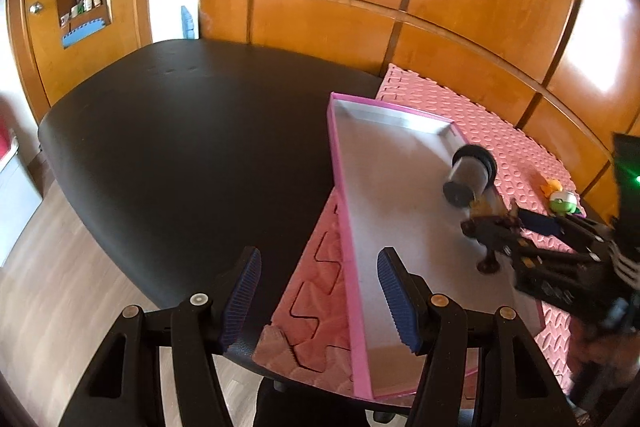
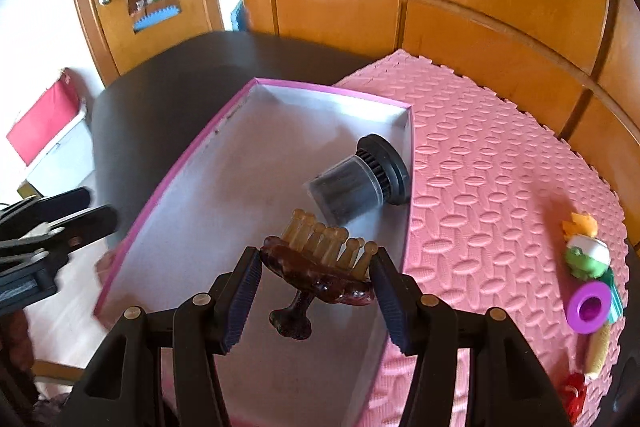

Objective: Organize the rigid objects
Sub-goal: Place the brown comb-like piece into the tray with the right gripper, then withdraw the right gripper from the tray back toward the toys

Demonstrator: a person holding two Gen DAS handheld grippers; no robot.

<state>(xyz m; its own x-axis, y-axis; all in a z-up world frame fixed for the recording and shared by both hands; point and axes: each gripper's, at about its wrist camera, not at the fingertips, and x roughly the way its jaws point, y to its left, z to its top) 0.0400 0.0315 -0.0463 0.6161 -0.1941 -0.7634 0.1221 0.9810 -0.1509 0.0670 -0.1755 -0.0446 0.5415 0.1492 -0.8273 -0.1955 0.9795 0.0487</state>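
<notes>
Nearest the lens, the right hand-held gripper pinches a brown massage brush across its oval back, the amber knobbed prongs pointing up and away and the stubby handle hanging below the pads. It hovers over the near half of the pink-rimmed tray, not yet set down. The left hand-held gripper is spread and holds nothing; its pads straddle the tray's near left wall, at the bench's front edge.

The tray lies partly on the pink foam mat that covers the right side of the bench. Inside it there is only one item: a dark cylindrical filter with a black ribbed collar, lying on its side in the far right corner, against the right wall.

By my reading, the sorting is under way but well short of done: one piece is stowed and a second is about to go in. Still left near the mat's right edge is a cluster of small toys: a green frog figure, a purple ring-shaped piece, a yellowish roll and something red I cannot identify.
</notes>
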